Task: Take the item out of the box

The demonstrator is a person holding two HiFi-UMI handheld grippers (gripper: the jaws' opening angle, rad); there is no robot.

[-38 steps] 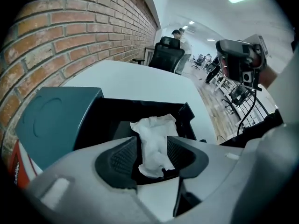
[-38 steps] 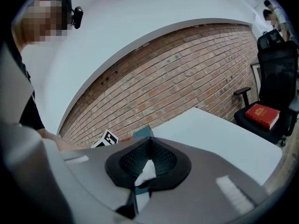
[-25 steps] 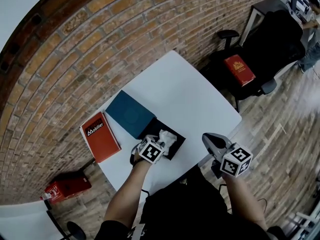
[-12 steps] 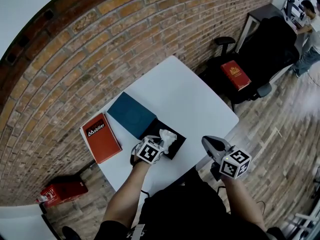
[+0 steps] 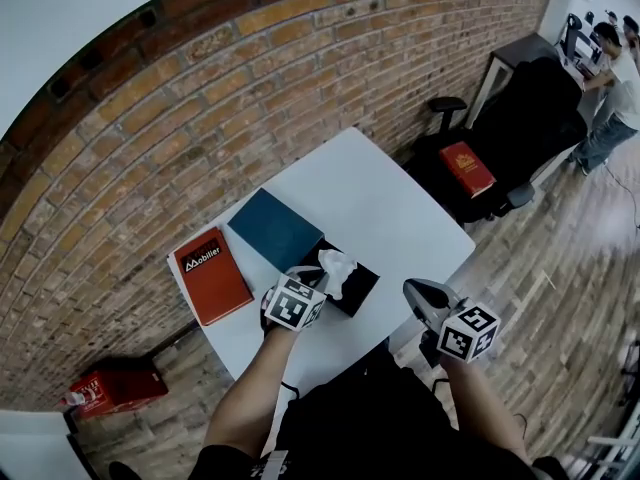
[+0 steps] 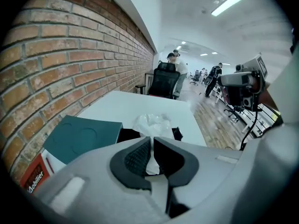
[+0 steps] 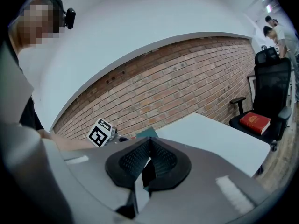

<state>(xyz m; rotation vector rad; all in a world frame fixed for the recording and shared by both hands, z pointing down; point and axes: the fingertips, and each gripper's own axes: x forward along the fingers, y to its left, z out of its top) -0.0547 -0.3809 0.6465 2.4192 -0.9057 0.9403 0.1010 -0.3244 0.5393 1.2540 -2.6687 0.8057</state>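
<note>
An open black box (image 5: 358,288) stands on the white table (image 5: 370,198), near its front edge. A crumpled white item (image 5: 336,267) sticks up out of it. My left gripper (image 5: 318,280) is right at the box; its jaws have just been closing and are now shut on the white item (image 6: 152,124), whose thin lower end is pinched between the pads (image 6: 138,156). In the left gripper view the box (image 6: 127,134) shows behind the item. My right gripper (image 5: 413,290) hovers off the table's front right edge, shut (image 7: 149,146) and holding nothing.
The box's teal lid (image 5: 282,230) lies flat just behind the box, and a red book (image 5: 212,275) lies at the table's left end. A brick wall (image 5: 250,88) runs behind. A black chair (image 5: 500,138) with a red book (image 5: 468,168) on it stands right; people stand beyond.
My left gripper has risen from the box, and the white item has come up higher with it. My right gripper has shifted slightly.
</note>
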